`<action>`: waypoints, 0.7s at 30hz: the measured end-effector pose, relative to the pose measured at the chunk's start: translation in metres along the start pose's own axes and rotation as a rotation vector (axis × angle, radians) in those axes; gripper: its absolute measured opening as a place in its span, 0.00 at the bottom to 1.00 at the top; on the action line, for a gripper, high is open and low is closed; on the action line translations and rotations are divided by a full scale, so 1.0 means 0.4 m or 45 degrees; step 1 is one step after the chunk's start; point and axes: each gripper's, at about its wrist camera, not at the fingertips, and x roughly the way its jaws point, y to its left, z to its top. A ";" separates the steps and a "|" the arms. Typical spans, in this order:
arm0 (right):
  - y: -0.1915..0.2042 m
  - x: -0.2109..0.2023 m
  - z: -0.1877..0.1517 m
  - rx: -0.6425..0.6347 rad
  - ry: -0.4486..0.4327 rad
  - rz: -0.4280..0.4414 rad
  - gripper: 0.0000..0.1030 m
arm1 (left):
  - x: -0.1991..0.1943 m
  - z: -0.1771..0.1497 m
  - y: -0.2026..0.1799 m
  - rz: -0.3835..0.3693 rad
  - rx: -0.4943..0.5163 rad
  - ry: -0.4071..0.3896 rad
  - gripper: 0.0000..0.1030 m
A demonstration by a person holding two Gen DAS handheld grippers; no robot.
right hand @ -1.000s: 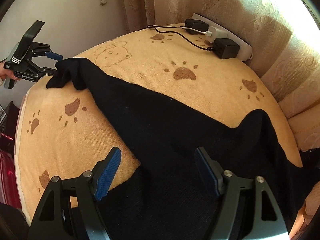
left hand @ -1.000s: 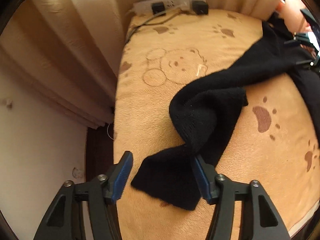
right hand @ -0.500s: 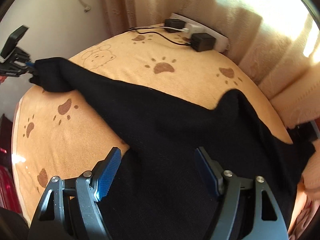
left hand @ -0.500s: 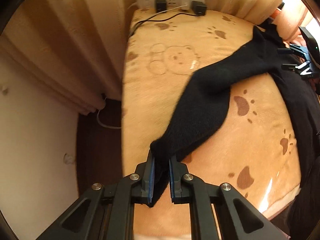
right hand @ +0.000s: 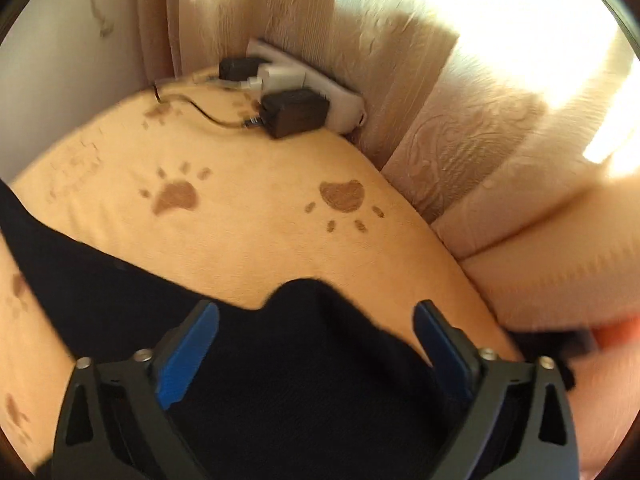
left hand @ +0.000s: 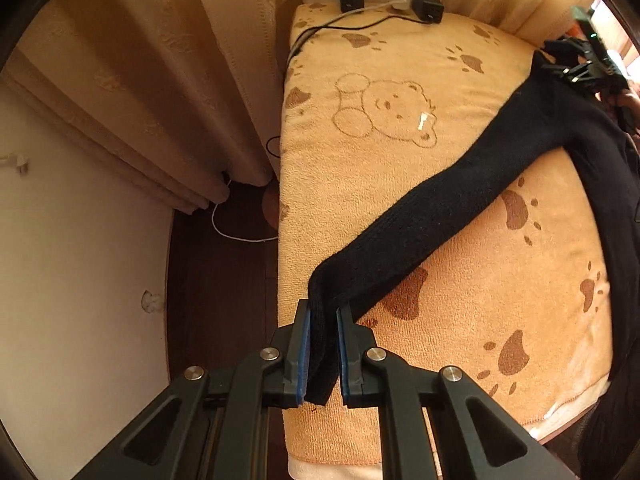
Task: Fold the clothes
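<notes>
Now the left tongs [left hand: 323,320] pinch the black garment's [left hand: 460,196] sleeve end, which stretches toward 2 o'clock across the paw-print blanket [left hand: 400,40]; the right tongs [right hand: 316,320], jaws just widened, stand spread over its body.

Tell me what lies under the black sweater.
Under the sweater lies the orange paw-print blanket, bare around it. One brown paw print runs partly beneath the sleeve. Whatever else the sweater covers cannot be seen.
</notes>
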 end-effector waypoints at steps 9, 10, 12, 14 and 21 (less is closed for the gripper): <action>-0.091 0.022 0.032 0.136 -0.016 0.183 0.13 | -0.017 0.023 0.043 -0.088 -0.188 0.018 0.12; -0.105 0.013 0.035 0.162 -0.053 0.117 0.13 | -0.017 0.027 0.049 -0.097 -0.215 0.029 0.12; -0.121 0.006 0.038 0.185 -0.100 0.012 0.13 | -0.012 0.032 0.059 -0.125 -0.254 0.045 0.12; -0.120 0.043 0.032 0.197 -0.080 0.005 0.13 | 0.006 0.036 0.072 -0.096 -0.283 0.073 0.12; -0.048 0.174 0.018 0.190 0.037 -0.005 0.35 | 0.021 0.032 0.030 -0.051 -0.256 0.011 0.12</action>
